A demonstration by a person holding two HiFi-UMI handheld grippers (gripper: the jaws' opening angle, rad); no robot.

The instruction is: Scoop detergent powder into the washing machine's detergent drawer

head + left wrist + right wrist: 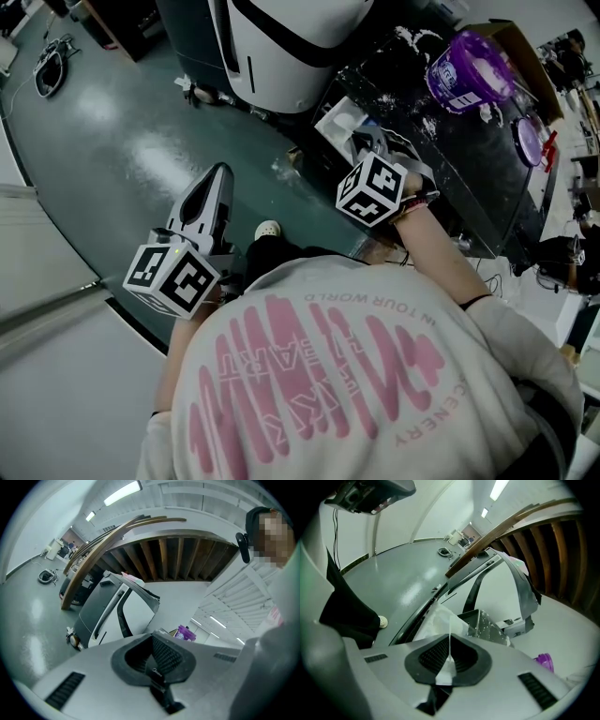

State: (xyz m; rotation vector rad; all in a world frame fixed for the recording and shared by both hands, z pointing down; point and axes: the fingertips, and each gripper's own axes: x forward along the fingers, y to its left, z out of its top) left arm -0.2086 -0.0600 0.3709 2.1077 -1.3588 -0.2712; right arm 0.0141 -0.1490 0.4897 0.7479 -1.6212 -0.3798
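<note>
My right gripper (378,142) is shut on the thin handle of a white scoop (449,652). The scoop's pale bowl (436,620) reaches forward beside the open detergent drawer (487,623), which is grey and dusted with powder. From the head view the drawer (339,120) shows white, just beyond the right gripper's jaws. A purple detergent tub (467,67) stands open on the black top further right. My left gripper (221,172) hangs over the floor to the left, its jaws together with nothing between them (158,670), pointing toward the white washing machine (112,611).
The washing machine (281,37) stands at the top middle. Spilled powder marks the black top (487,178). A purple lid (530,141) lies at its right edge. The tub (186,633) shows small past the left jaws. A person's shoe (267,229) rests on the grey floor.
</note>
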